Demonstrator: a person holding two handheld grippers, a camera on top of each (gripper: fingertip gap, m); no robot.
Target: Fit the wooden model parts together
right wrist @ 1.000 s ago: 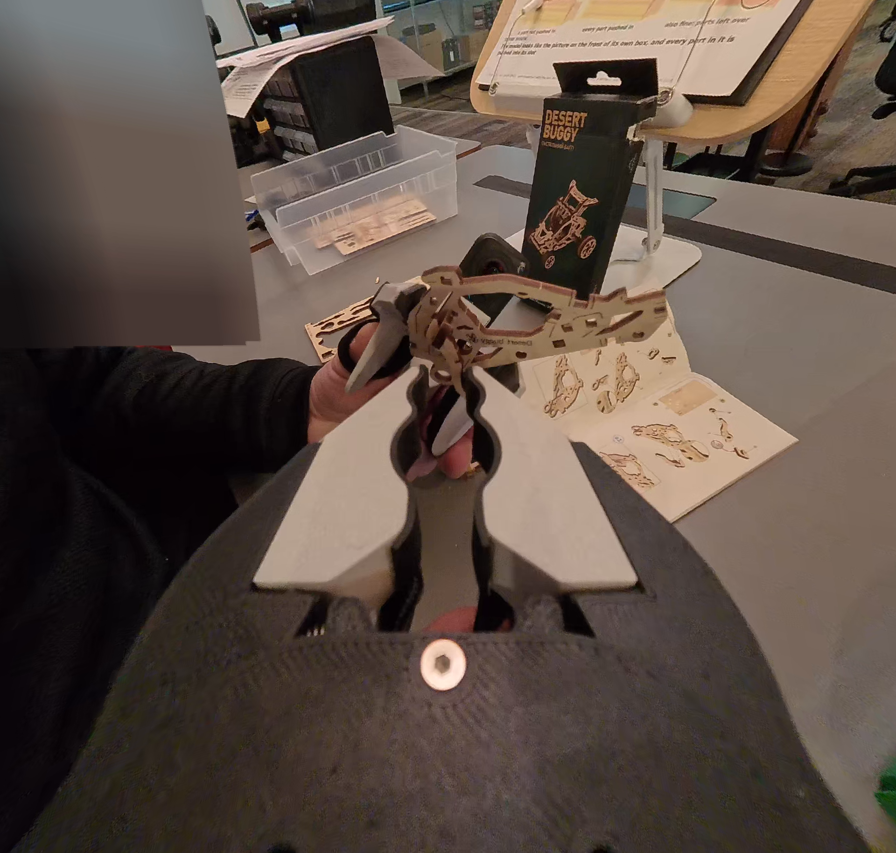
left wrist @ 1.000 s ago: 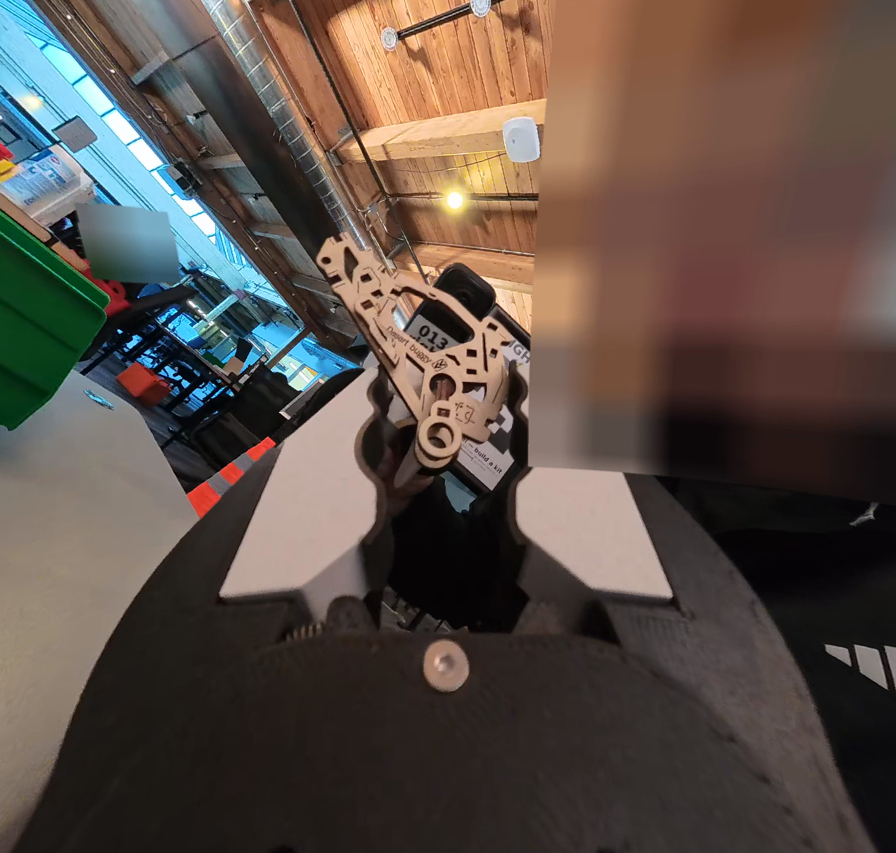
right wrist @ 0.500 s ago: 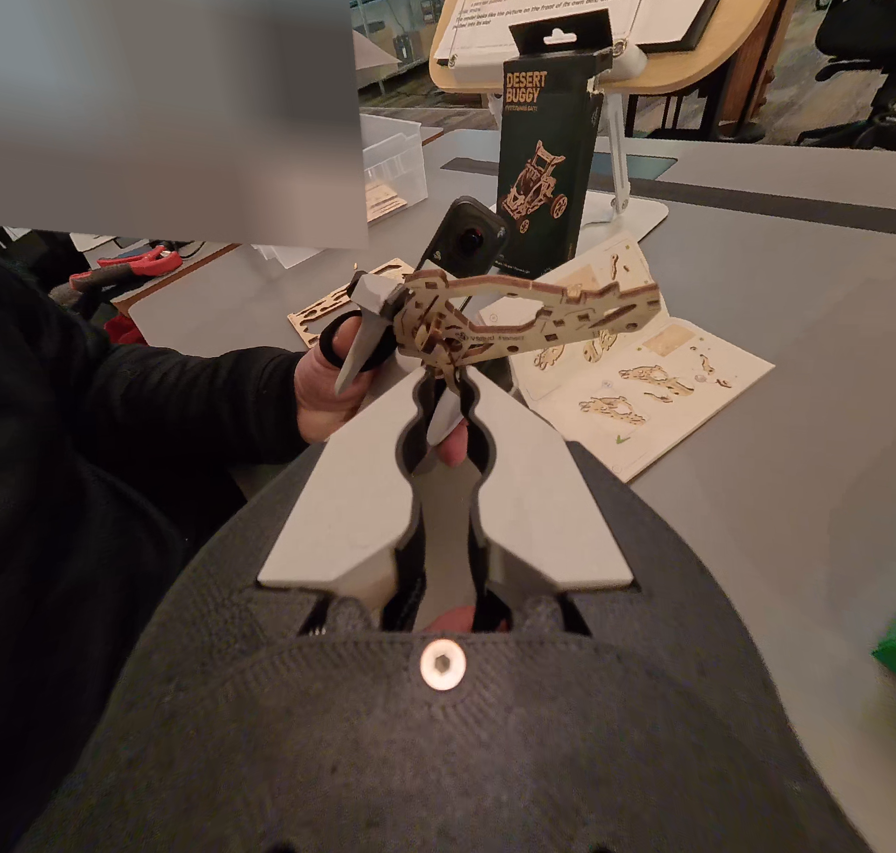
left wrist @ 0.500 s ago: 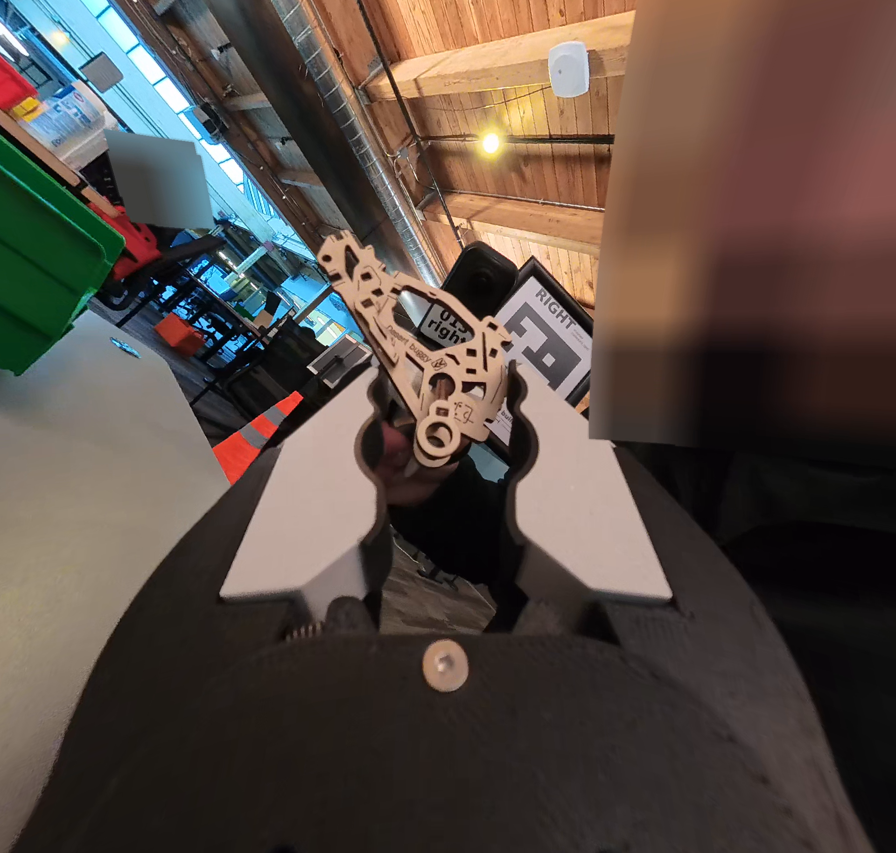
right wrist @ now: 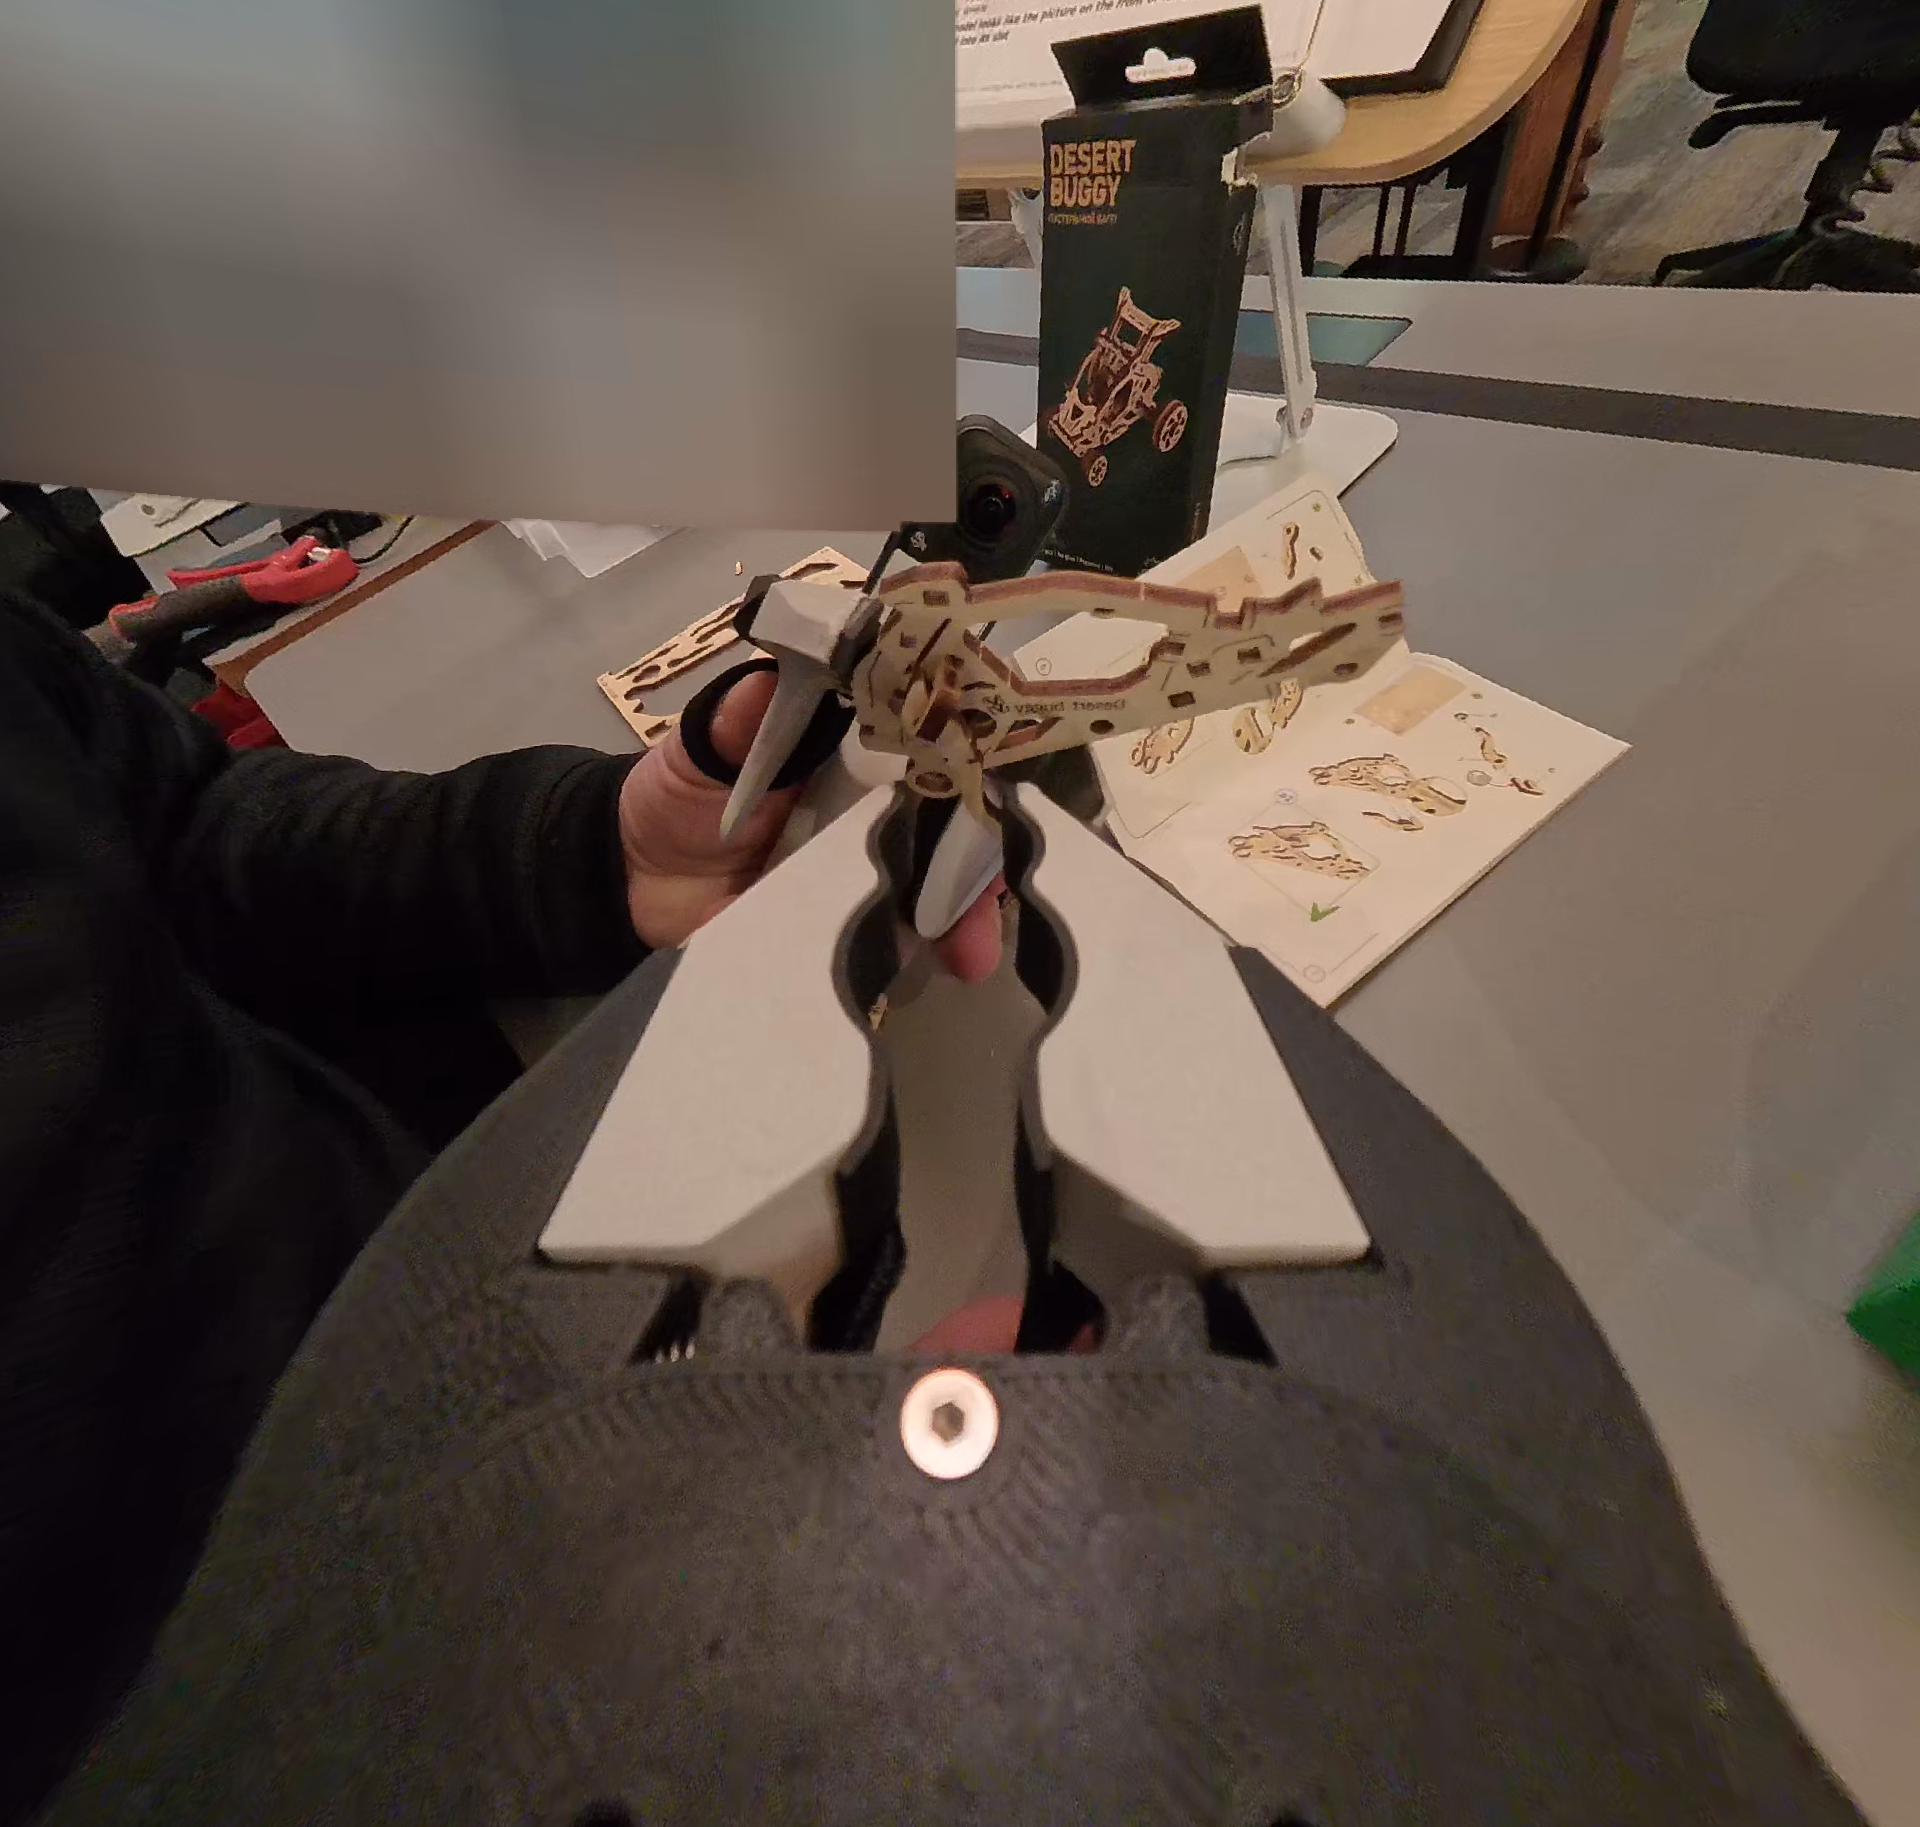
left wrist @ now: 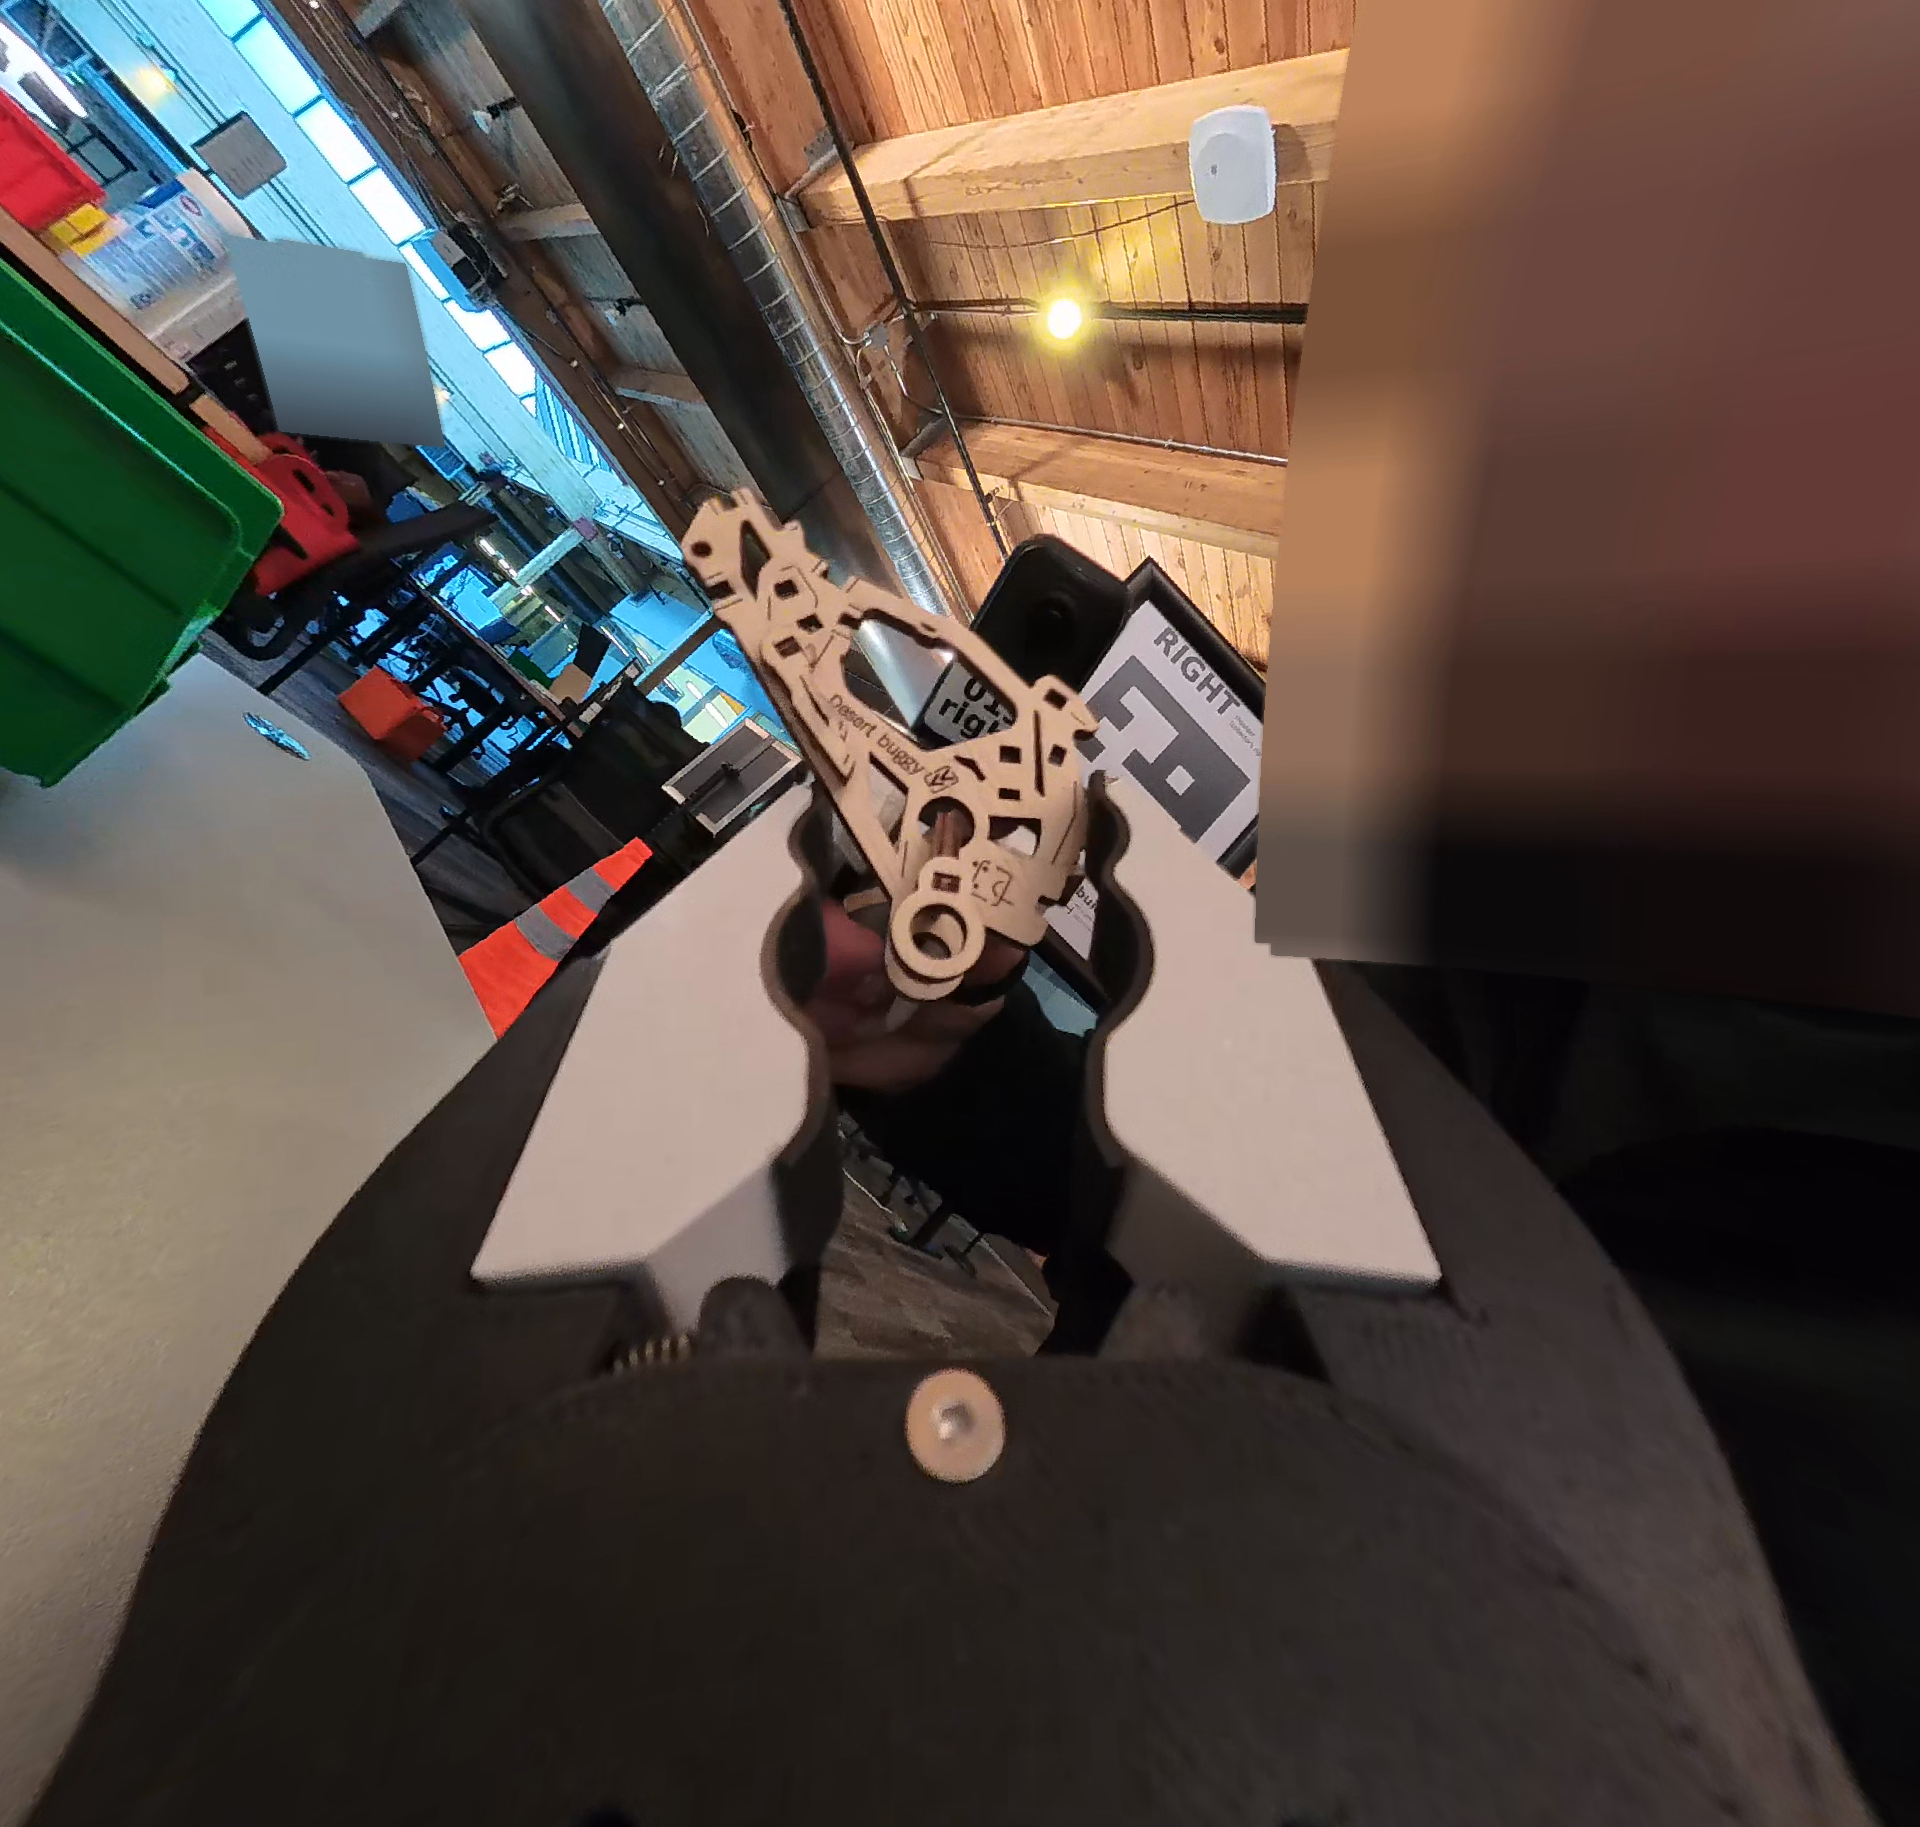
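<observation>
My left gripper point(left wrist: 951, 821) is shut on a flat wooden buggy side frame point(left wrist: 894, 769), held up in the air. The right wrist view shows the same frame point(right wrist: 1143, 697) lying roughly level, with the left gripper's grey fingers point(right wrist: 800, 624) clamped on its left end. A small wooden part point(right wrist: 971, 775) sits in the frame's round hole and sticks down between the tips of my right gripper point(right wrist: 961, 801). The right jaws stand slightly apart around that part, with a gap showing on each side. Through the hole, the part shows as a peg in the left wrist view point(left wrist: 940, 832).
On the grey table point(right wrist: 1662, 946) stand a dark kit box point(right wrist: 1143, 323) and a white stand point(right wrist: 1330, 427) carrying a board, beside an open instruction sheet point(right wrist: 1403, 769) and a punched-out wooden sheet point(right wrist: 686, 665). A green bin point(left wrist: 94, 520) stands at the left. The person's hand point(right wrist: 686, 842) holds the left gripper. My two grippers' fingertips are within a few centimetres of each other.
The right jaws were closed on the small part and have widened a little around it. Both grippers have tilted and shifted slightly. The left gripper's hold on the frame is unchanged.
</observation>
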